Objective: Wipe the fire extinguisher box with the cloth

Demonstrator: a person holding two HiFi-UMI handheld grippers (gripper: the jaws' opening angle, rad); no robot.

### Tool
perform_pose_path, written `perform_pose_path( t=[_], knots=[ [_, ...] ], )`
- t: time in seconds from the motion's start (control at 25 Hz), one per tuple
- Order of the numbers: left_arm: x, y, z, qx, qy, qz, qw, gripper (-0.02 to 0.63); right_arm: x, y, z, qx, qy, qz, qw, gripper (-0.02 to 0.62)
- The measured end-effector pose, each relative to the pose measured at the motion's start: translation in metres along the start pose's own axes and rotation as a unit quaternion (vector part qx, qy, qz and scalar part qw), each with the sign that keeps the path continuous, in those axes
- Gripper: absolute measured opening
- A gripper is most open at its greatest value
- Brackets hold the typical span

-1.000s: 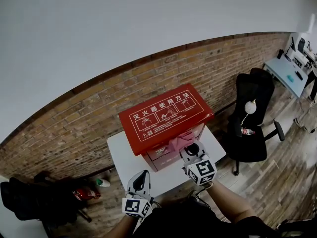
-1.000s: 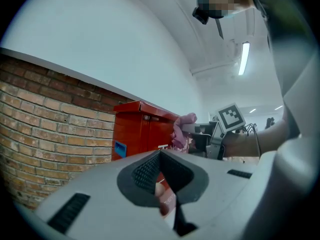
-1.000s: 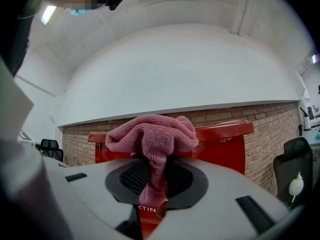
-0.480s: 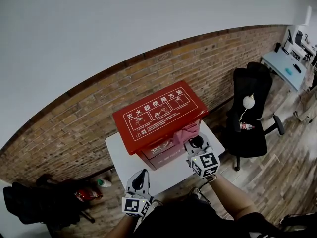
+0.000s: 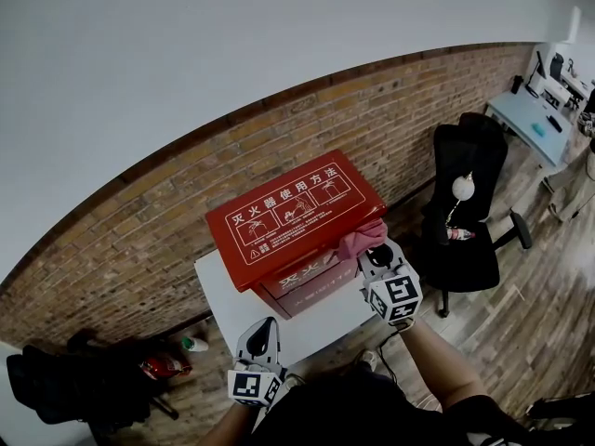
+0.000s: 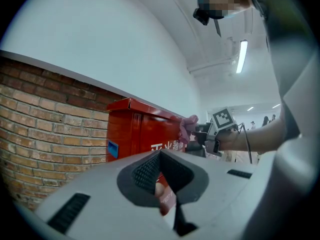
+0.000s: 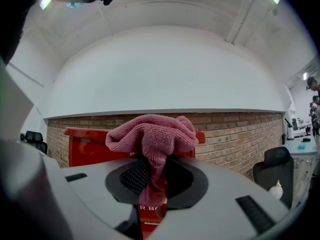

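**Pink cloth is up at the corner of the red box**

The right gripper (image 7: 152,184) has its two jaws squeezed shut on the cloth (image 7: 150,134). The cloth is pink and fluffy. It puffs out in a bunch above the jaws, and a tail of it hangs down between them.

Just past the tips of that gripper is the fire extinguisher box (image 5: 293,216). It is big and red, with white writing and little pictures on its lid. The cloth looks to be touching the lid's near edge, close to the corner on the gripper's own side (I can't see how hard it is pressing).

The left gripper (image 5: 260,347) hangs low and near the person, well back from the box. Its jaws are together and there is nothing between them. It is pointed toward the box but is not helping right now.

Under the box is a white table (image 5: 218,291). Behind the box is a brick wall (image 5: 112,240). Off beyond the right gripper, on the floor, stands a black chair (image 5: 465,212).

I think the wiping is going on now, at this one corner. The box looks clean and shiny all over, so I can't tell which parts are done. The wide lid top, the front and the far side may all need a rub yet.
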State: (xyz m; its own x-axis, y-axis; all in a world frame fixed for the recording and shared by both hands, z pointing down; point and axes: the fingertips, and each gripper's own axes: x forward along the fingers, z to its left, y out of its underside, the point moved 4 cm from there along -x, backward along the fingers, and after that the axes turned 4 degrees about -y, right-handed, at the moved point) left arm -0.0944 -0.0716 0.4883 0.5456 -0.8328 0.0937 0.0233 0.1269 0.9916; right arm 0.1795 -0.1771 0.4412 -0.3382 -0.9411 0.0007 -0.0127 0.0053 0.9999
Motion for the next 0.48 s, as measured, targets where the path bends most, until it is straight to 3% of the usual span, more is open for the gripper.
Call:
perform_pose_path(
  t=[0.48],
  knots=[
    [0.004,0.003,0.001,0.001,0.004,0.007,1.0,0.017,-0.005,-0.001,-0.042,-0.011,0.045,0.003,0.999,0.081]
  ],
)
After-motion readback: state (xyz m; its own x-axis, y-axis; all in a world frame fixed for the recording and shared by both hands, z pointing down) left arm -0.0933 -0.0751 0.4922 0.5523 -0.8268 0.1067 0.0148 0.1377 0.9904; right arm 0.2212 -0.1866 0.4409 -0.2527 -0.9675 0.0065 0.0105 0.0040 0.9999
